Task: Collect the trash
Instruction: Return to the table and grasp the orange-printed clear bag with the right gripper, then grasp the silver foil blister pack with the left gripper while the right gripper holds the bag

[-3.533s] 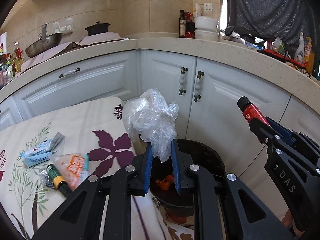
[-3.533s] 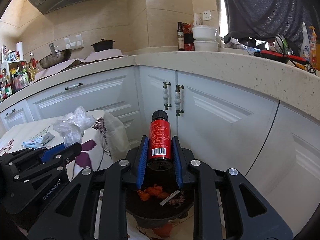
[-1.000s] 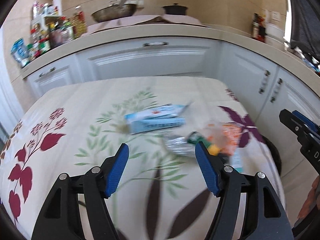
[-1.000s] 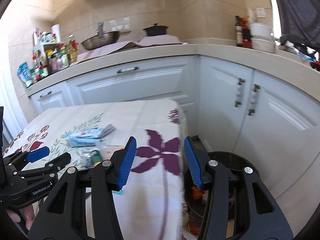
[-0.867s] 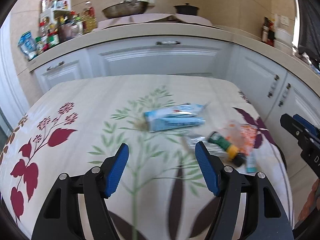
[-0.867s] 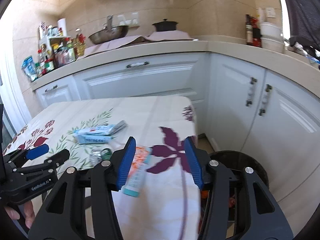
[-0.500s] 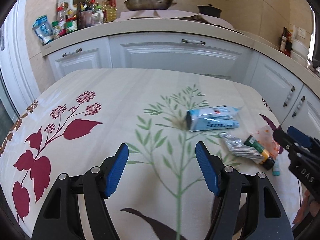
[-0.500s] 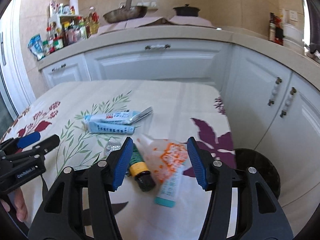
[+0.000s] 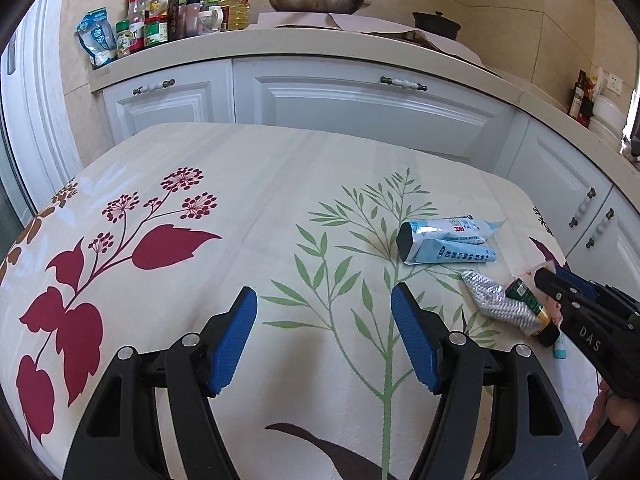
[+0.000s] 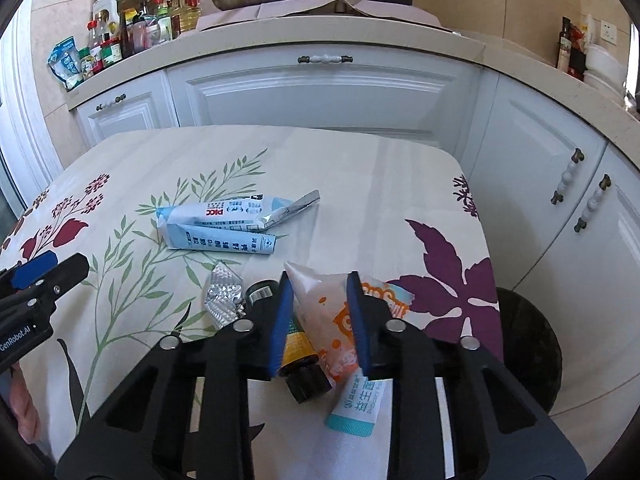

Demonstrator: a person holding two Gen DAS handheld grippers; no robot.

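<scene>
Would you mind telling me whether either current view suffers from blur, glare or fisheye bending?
Left wrist view: sharp, no motion blur; the counter edge bows strongly and the corners go black. Right wrist view: equally sharp, print on the blue carton is legible; a soft sheen streaks the tablecloth; cabinets curve toward the rim.

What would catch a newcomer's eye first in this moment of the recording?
Probably the right tool, its blue fingers closing around an orange-and-white pouch at the near right edge of the flowered tablecloth, with a dark bottle and a foil pack just left of it. Beyond lies a light blue carton, flattened. The left tool hovers wide open over bare cloth.
</scene>
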